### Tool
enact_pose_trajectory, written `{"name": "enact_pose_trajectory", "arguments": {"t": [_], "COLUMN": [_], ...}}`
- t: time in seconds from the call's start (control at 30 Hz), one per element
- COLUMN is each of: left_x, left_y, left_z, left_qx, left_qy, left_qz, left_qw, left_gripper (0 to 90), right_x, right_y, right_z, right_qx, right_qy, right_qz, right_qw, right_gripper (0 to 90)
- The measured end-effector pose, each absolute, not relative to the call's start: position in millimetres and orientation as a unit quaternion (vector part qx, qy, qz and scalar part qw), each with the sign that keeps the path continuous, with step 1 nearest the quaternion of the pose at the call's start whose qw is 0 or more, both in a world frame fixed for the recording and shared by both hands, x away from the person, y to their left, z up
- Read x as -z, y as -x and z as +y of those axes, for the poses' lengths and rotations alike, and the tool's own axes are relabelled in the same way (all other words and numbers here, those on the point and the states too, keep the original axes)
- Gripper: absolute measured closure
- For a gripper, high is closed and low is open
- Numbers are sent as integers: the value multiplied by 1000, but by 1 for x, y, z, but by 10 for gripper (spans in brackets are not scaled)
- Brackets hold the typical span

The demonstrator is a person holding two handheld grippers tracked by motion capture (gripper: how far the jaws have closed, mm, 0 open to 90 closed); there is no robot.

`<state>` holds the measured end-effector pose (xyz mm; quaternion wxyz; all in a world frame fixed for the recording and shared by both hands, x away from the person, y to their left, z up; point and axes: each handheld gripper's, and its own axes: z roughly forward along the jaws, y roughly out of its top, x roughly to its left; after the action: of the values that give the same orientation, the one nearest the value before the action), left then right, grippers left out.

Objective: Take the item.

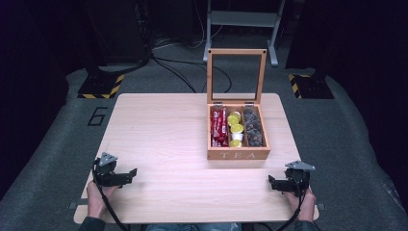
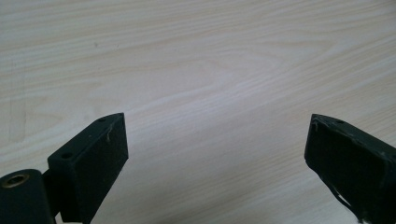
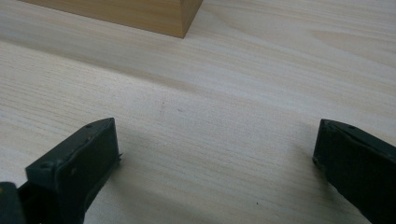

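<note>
Pale grained wood table [image 1: 159, 139], rectangular wooden tea box [image 1: 237, 155], glass-paned lid.

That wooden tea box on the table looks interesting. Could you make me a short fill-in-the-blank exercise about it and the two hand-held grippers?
1. The lid of the tea box stands ____.
2. The yellow-topped capsules sit in the ____ compartment of three.
3. The red packets fill the compartment on the box's ____ side in the high view.
4. The left hand-held gripper and the right hand-held gripper both have their jaws ____.

Missing words: open; middle; left; open
</note>
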<state>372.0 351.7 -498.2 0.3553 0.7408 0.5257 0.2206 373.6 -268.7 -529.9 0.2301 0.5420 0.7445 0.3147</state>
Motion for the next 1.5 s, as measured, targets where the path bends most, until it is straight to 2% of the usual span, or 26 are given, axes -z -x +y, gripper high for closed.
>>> {"name": "enact_pose_trajectory", "arguments": {"t": [0.53,1.5], "left_x": [473,438], "left_y": [-395,-444], "left_z": [314,253], "left_qx": [-222,-186], "left_qy": [-769,-808], "left_qz": [479,414], "left_qw": [360,375], "left_gripper": [52,68], "right_x": [530,530], "right_y": [-374,-374], "right_z": [-269,-269], "right_qx": [-315,-315], "right_qy": [-540,-540], "right_qz": [746,746], "right_qw": [229,229], "right_gripper": [0,0]}}
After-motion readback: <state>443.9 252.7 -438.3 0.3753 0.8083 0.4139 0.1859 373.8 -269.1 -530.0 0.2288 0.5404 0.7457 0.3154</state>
